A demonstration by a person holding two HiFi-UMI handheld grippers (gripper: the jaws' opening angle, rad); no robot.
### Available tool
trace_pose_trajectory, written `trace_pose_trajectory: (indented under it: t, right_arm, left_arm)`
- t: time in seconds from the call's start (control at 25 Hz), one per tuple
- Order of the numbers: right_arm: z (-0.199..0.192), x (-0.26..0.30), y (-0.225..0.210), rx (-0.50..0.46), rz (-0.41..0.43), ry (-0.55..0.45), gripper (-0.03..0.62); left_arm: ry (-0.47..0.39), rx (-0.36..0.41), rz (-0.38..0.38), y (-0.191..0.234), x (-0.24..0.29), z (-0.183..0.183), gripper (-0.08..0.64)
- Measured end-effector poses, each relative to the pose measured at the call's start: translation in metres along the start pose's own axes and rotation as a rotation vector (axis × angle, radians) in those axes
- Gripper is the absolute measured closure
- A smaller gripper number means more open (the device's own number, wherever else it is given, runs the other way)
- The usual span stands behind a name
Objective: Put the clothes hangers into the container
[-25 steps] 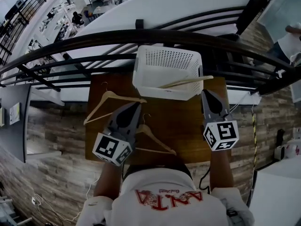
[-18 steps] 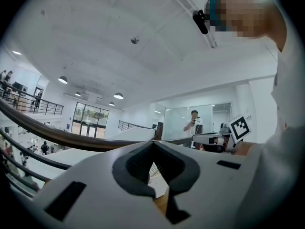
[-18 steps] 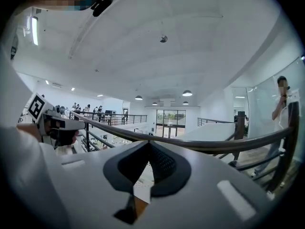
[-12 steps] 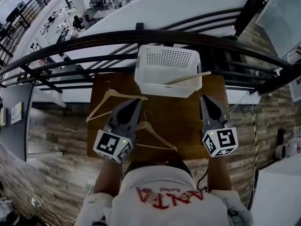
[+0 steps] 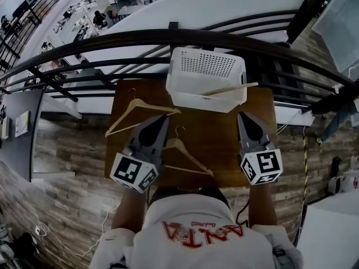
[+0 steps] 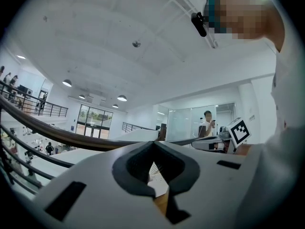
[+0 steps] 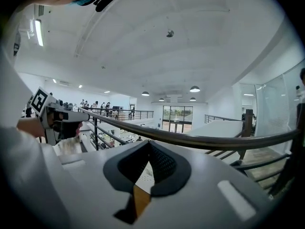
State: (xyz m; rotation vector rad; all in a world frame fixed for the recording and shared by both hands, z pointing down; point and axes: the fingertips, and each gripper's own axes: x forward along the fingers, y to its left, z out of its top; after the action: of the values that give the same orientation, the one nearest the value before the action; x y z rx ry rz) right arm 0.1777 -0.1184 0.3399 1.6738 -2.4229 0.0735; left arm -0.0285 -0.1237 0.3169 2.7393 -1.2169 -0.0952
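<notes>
Right gripper [image 5: 242,115] has drawn back from the white perforated plastic basket [image 5: 185,98]; it and the left gripper [image 5: 162,120] both have jaws pressed together, empty; the basket, far on the brown wooden table [image 5: 224,150], holds one pale wooden hanger [image 5: 230,88], seemingly overhanging its right rim; two other hangers lie on the table, far left [image 5: 140,110] and near centre [image 5: 185,158].

The container [image 5: 205,72] is white, its walls patterned with a fine grid of small holes. The hangers [image 5: 138,101] are pale, light wood. The table [image 5: 221,136] is a warm mid-brown. The left gripper [image 5: 162,120] and right gripper [image 5: 242,116] are grey with black inner pads, and each carries a cube of black-and-white square markers. The railing [image 5: 112,41] is nearly black.
</notes>
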Motion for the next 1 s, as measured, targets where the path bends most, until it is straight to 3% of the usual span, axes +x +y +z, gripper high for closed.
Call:
trace_pose_trajectory:
  t: [0.24, 0.32, 0.6, 0.76, 1.0]
  right_arm:
    - [-0.038, 0.025, 0.024, -0.052, 0.078, 0.135, 0.582]
    - [-0.059, 0.041, 0.045, -0.094, 0.122, 0.208, 0.507]
    - [-0.142, 0.079, 0.125, -0.179, 0.322, 0.480, 0.385]
    - [-0.200, 0.092, 0.166, -0.195, 0.416, 0.635, 0.371]
    - [-0.284, 0.103, 0.206, -0.206, 0.476, 0.841, 0.356]
  left_arm:
    - [0.025, -0.011, 0.064, 0.013, -0.019, -0.012, 0.551]
    - [0.036, -0.024, 0.098, 0.025, -0.032, -0.019, 0.551]
    - [0.079, -0.056, 0.211, 0.059, -0.075, -0.044, 0.551]
    - [0.114, -0.074, 0.246, 0.071, -0.096, -0.066, 0.551]
    - [0.142, -0.111, 0.301, 0.087, -0.123, -0.092, 0.551]
